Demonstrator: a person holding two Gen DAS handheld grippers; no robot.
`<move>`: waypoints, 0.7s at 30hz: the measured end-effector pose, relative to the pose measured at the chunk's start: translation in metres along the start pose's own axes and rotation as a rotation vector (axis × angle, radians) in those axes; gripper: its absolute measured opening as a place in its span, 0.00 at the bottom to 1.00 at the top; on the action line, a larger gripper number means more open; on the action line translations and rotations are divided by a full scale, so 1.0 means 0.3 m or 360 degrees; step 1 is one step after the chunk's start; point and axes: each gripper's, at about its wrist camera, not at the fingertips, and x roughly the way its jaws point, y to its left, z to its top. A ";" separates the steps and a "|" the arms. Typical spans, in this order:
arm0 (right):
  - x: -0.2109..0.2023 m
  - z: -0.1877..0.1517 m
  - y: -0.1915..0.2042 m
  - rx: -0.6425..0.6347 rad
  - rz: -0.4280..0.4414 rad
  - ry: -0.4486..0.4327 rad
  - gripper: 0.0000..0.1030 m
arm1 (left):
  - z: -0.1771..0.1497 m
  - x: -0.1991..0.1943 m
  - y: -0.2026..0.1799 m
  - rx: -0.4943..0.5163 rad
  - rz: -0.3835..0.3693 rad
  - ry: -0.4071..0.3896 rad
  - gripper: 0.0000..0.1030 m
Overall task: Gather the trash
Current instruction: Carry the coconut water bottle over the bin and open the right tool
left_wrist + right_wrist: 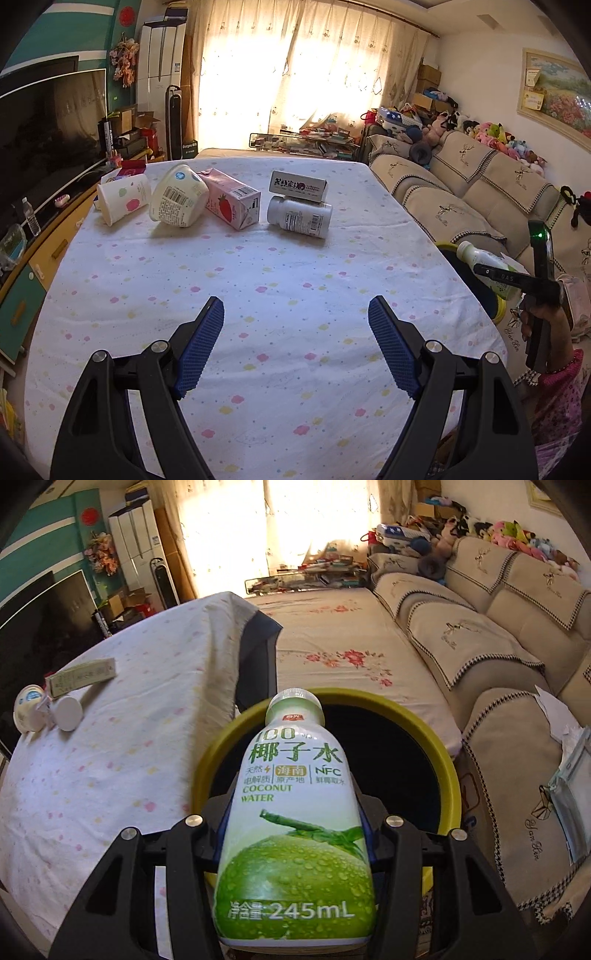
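I observe the table point(258, 295), draped in a white spotted cloth, filling the left wrist view. At 3 o'clock of it, just beside its edge, stands the yellow-rimmed bin point(448, 775), mouth open. My right gripper point(295, 842) is clenched on the coconut water bottle point(295, 830), which hangs directly above the bin mouth, cap pointing toward 12 o'clock. My left gripper point(295, 328) is released, fingers spread wide over bare cloth. Remaining trash lies in a row at 12 o'clock on the table: white tub point(179, 201), pink strawberry carton point(231, 197), paper cup point(123, 197), white pill bottle point(299, 216), with a small box point(298, 184) resting on top of it.
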 end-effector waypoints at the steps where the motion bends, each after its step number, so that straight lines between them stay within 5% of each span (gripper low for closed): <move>1: 0.018 -0.007 -0.015 0.0017 -0.0006 0.0018 0.48 | 0.002 0.007 0.001 0.0000 -0.0001 0.0005 0.77; 5: 0.074 -0.027 -0.043 0.0069 -0.0060 0.0066 0.50 | 0.018 0.040 0.010 -0.0004 0.0013 0.0025 0.77; 8: 0.066 -0.022 -0.054 0.0097 -0.0091 0.0028 0.60 | 0.030 0.052 0.027 -0.0017 0.0019 0.0030 0.77; 21: 0.010 -0.009 -0.014 0.0087 -0.0083 -0.0008 0.61 | 0.196 0.134 0.197 0.0145 0.0168 -0.0030 0.79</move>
